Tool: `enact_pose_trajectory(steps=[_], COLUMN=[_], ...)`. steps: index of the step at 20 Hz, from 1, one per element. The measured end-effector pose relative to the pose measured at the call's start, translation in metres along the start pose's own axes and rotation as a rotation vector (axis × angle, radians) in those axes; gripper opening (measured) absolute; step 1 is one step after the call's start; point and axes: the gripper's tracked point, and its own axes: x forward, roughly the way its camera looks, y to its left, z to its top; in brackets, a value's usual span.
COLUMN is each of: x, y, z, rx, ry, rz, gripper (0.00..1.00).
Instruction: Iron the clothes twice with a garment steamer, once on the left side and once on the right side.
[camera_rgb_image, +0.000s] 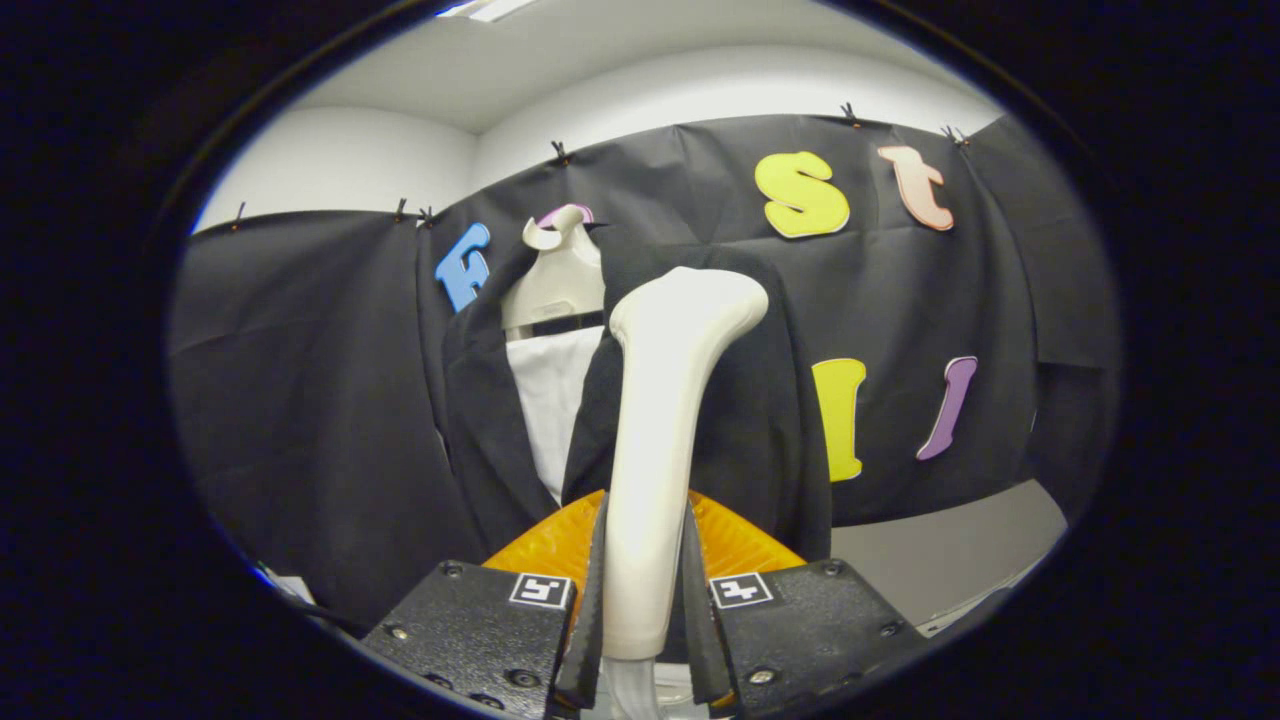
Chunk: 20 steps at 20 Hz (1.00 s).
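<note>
My gripper (643, 600) is shut on the handle of a white garment steamer (668, 420), which stands upright between the fingers with its head up against the clothes. Beyond the fingers hangs a black jacket (745, 400) over a white shirt (550, 400) on a white hanger (553, 275). The steamer's head lies over the jacket's right front panel, near the lapel. Whether it touches the cloth I cannot tell.
An orange ribbed part (545, 545) shows just behind the fingers, at the foot of the steamer. The booth's black cloth wall (300, 380) surrounds the garment. A grey surface (950, 560) lies to the lower right, a cable (310, 605) to the lower left.
</note>
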Motion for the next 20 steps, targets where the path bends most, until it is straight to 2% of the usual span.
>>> enact_pose_trajectory(steps=[20], x=[-0.010], y=[-0.033], z=[-0.097], rx=[0.015], ry=[0.191], rz=[-0.003], gripper=[0.37])
